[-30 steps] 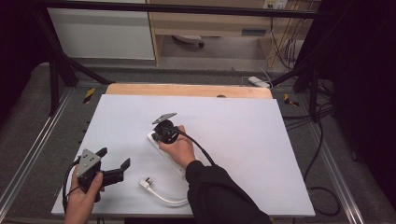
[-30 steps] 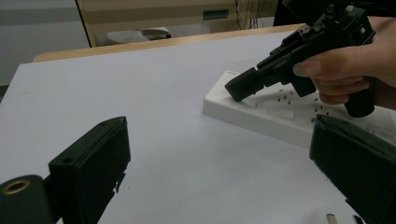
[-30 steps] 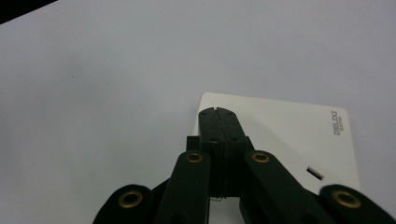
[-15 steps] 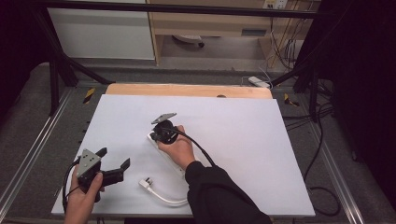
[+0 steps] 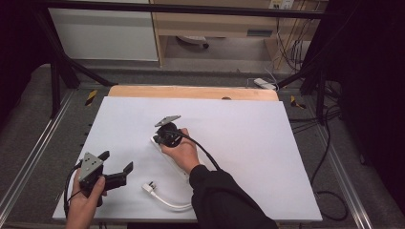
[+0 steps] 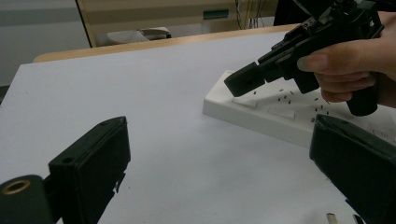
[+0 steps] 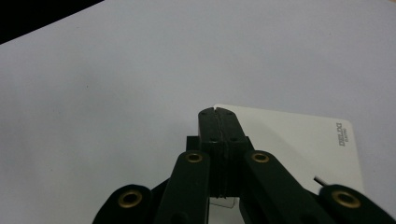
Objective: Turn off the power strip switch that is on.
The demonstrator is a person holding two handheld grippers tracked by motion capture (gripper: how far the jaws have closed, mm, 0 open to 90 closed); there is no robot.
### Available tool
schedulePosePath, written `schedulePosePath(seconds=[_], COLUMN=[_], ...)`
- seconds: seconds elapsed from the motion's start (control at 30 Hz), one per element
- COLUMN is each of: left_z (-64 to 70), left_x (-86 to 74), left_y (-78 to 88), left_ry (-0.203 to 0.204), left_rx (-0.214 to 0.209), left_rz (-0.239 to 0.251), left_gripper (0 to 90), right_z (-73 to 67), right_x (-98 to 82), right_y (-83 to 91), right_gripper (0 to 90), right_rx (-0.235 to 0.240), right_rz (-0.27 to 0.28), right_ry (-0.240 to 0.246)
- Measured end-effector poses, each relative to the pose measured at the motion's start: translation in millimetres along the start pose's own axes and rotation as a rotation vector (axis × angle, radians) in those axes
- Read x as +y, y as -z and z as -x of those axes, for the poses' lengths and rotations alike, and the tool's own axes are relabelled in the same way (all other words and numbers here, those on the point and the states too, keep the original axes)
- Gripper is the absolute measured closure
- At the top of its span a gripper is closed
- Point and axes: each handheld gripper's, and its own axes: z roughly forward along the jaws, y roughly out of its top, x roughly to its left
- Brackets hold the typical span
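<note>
white power strip point(image 5: 177, 162) lies on the white table point(image 5: 248, 143), left of centre, long axis running diagonally from its far-left end towards the person's right forearm. in the left gripper view its top face point(image 6: 275, 109) shows socket slots and what looks like a rocker switch near the near end. its white cable point(image 5: 169, 204) loops along the near table edge and ends in a plug point(image 5: 147, 188) lying loose on the table, unplugged.

right hand-held gripper point(image 5: 165, 138): jaws together, nothing between them, tips pressed down on or just over the far end of the strip. right gripper view confirms: the two black jaws meet in a thin seam point(image 7: 218, 122), with the strip's end corner point(image 7: 299, 140) directly beneath. likely step: pushing the switch or steadying the strip; cannot tell which.

left hand-held gripper point(image 5: 117, 167): jaws apart, empty, held low over the near-left part of the table, well apart from the strip, the plug lying near it on the strip's side.

risks from here:
- the strip is light and sits on a smooth surface; an off-centre downward push at its end may make it pivot or skid rather than actuate anything.
- closed tips are narrow; they may slip off the switch edge.
- the forearm lies over the strip and cable, so a wrist move could drag the cable and shift the plug away from the left hand-held gripper.
</note>
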Motion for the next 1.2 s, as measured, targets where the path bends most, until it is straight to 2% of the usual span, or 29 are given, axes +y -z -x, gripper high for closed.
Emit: schedulePosePath(seconds=[0.23, 0.53, 0.73, 0.9, 1.03, 1.2], left_z=[-0.1, 0.1, 0.3, 0.1, 0.1, 0.3], left_x=[0.0, -0.1, -0.1, -0.1, -0.2, -0.4], left_y=[-0.2, -0.4, -0.5, -0.4, -0.4, -0.9], left_ry=[0.003, 0.001, -0.001, 0.001, -0.002, 0.003], left_rx=[0.001, 0.001, -0.001, 0.0, -0.001, -0.002], left_rz=[0.002, 0.0, -0.002, -0.002, -0.005, -0.004], left_gripper=[5.0, 5.0, 5.0, 5.0, 5.0, 5.0], right_z=[0.7, 1.4, 1.0, 3.2, 5.6, 7.4], right_x=[1.1, 3.2, 4.4, 5.8, 7.4, 9.3], right_y=[1.5, 4.3, 5.2, 7.3, 9.9, 13.0], right_gripper=[90.0, 79.7, 66.4, 52.9, 44.8, 35.6], right_rx=[-0.003, -0.01, -0.019, -0.044, -0.077, -0.091], right_rz=[0.02, 0.052, 0.065, 0.075, 0.084, 0.097], right_ry=[-0.01, -0.016, -0.035, -0.053, -0.064, -0.069])
